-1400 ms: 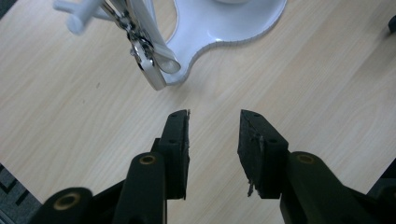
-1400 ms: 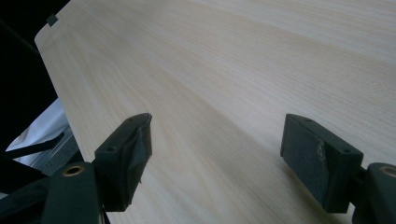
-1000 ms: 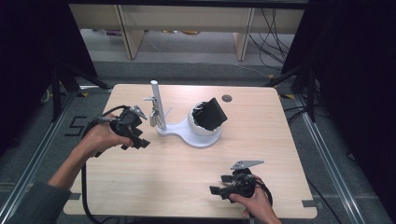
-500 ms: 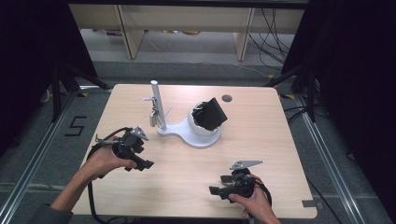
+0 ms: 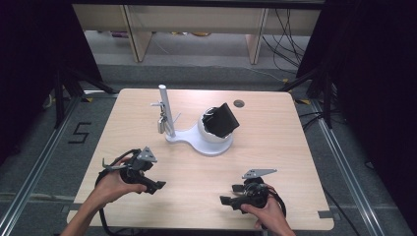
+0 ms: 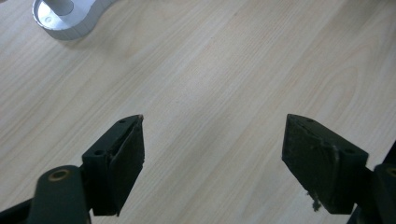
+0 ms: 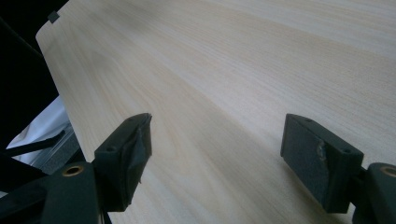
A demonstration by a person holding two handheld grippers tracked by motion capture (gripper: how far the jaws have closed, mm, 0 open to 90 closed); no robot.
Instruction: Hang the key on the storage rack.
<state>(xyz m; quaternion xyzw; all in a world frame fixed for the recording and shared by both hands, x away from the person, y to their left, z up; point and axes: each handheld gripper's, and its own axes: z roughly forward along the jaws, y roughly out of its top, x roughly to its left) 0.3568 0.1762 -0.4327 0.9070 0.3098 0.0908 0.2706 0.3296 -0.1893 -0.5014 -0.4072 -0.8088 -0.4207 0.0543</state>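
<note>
Two grippers, one stand, one table: contents listed by size.
Table (image 5: 275, 147): pale wood, bare across its near half, which leaves both hands free room to rest low.
White stand (image 5: 199, 142): set at the middle of the far half, well apart from both grippers; its flat base keeps the pole and cup upright. An edge of the base shows in the left gripper view (image 6: 70, 28).
Black object (image 5: 222, 120): tilted in the stand's cup, propped by the rim; what it is I cannot tell.
Pole (image 5: 166, 110): upright on the base, with a small metal piece hanging beside it.
Left gripper (image 5: 156, 186): held low over the near left, jaws wide apart, nothing between them, pointing toward the stand.
Right gripper (image 5: 227, 200): near right edge, jaws likewise spread and empty, seemingly parked.
</note>
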